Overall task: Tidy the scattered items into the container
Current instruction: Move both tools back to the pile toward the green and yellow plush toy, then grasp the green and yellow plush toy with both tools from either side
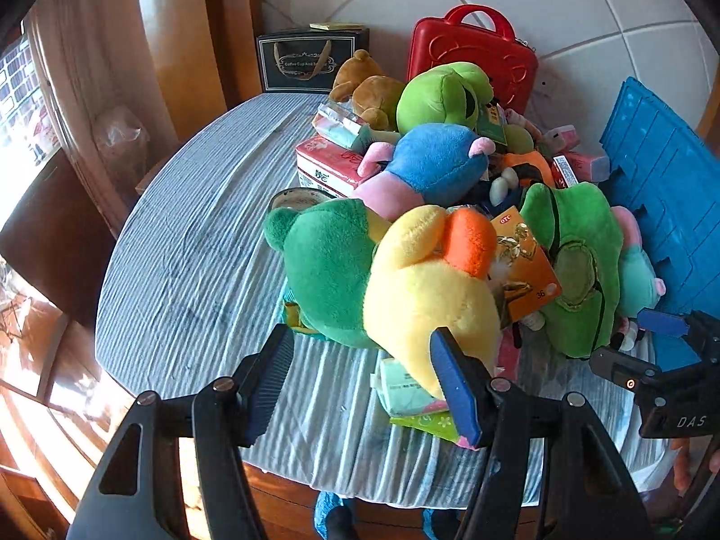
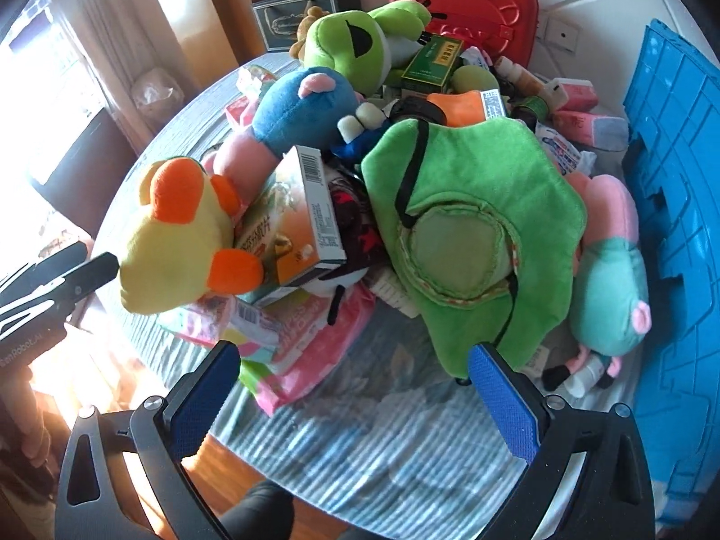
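left tongs (image 1: 360,378) wide open and empty, right pad against the yellow duck plush (image 1: 427,288), likely lining up a grab; right tongs (image 2: 355,387) also wide open, holding nothing, low before the green frog hat (image 2: 472,225). toys and boxes are heaped mid tabletop (image 1: 193,243), blue crate (image 2: 675,225) just right, so nothing looks tidied yet.

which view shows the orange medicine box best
The right wrist view: the orange medicine box lies nearly whole there, barcode end and printed side facing the camera, wedged beside the yellow duck plush. The left wrist view shows only an orange corner of it, partly hidden behind the duck's beak.
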The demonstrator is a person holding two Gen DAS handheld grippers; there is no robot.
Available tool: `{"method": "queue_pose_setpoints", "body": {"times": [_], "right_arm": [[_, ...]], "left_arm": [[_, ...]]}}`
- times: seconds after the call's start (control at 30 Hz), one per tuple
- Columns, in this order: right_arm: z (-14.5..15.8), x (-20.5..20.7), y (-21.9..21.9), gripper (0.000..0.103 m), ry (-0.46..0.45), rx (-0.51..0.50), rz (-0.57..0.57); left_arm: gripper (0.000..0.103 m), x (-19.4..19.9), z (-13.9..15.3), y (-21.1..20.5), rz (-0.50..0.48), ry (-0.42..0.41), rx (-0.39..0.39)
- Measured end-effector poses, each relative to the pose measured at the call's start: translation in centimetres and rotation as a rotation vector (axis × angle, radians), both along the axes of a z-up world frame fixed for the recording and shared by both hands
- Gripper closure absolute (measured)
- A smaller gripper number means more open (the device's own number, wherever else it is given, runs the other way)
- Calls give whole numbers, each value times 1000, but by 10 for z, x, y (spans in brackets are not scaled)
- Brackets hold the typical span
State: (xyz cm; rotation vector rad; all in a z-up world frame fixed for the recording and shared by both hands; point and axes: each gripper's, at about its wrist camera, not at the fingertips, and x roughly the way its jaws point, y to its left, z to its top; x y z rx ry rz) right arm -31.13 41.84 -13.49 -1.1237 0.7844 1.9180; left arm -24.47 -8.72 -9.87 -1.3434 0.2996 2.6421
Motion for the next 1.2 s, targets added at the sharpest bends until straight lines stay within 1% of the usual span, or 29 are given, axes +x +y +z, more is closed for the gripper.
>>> {"method": "queue_pose_setpoints", "body": {"times": [0.07, 0.17, 0.23, 0.3, 0.4, 0.47, 0.6, 0.63, 0.67, 0.7, 0.73, 0.8, 0.83, 0.87, 0.93, 0.97, 1.0, 1.03, 1.13, 1.2], "right_arm": [[4, -13, -9, 0, 36, -1, -44], [13, -33, -23, 0, 96, -8, -113], [16, -46, -29, 0, 116, -13, -146], [19, -60, -33, 0, 101, 0, -173], [20, -77, -34, 0, 87, 11, -166], [19, -86, -35, 0, 78, 19, -156], [5, -111, -33, 1, 45, 23, -126], [-3, -117, -30, 8, 16, 16, -129], [-11, -121, -26, 24, -8, 6, -143], [-17, -122, -21, 28, -8, -4, -163], [-20, -120, -15, 30, 13, -10, -187], [-21, -114, -4, 30, 57, -12, -254], [-21, -112, 0, 30, 80, -16, -270], [-21, -112, 4, 25, 89, -16, -281], [-20, -113, 10, 16, 71, -2, -301], [-20, -115, 11, 15, 64, 7, -304], [-18, -116, 12, 15, 61, 17, -307], [-17, -117, 13, 15, 58, 27, -308], [-14, -120, 15, 8, 50, 66, -313], [-15, -122, 17, 8, 60, 91, -314]], "left_arm": [[41, -13, 0, -18, -30, 4, -11], [41, -33, -3, -38, -67, -37, -1], [41, -42, -3, -43, -105, -48, 10], [41, -47, -4, -44, -141, -60, 21], [41, -51, -13, -45, -184, -80, 35], [41, -53, -20, -46, -188, -93, 32], [41, -53, -34, -51, -236, -126, 46], [41, -53, -38, -52, -255, -133, 46], [41, -54, -41, -52, -276, -142, 53], [41, -56, -44, -52, -301, -148, 62], [41, -59, -48, -50, -327, -151, 65], [41, -67, -56, -44, -367, -159, 62], [41, -71, -60, -41, -385, -166, 68], [41, -76, -63, -38, -403, -172, 76], [41, -84, -70, -32, -434, -185, 87], [41, -87, -73, -29, -455, -191, 94], [39, -90, -76, -25, -472, -192, 93], [33, -91, -79, -21, -484, -188, 89], [27, -94, -85, -12, -518, -175, 95], [24, -95, -86, -6, -530, -145, 92]]}}
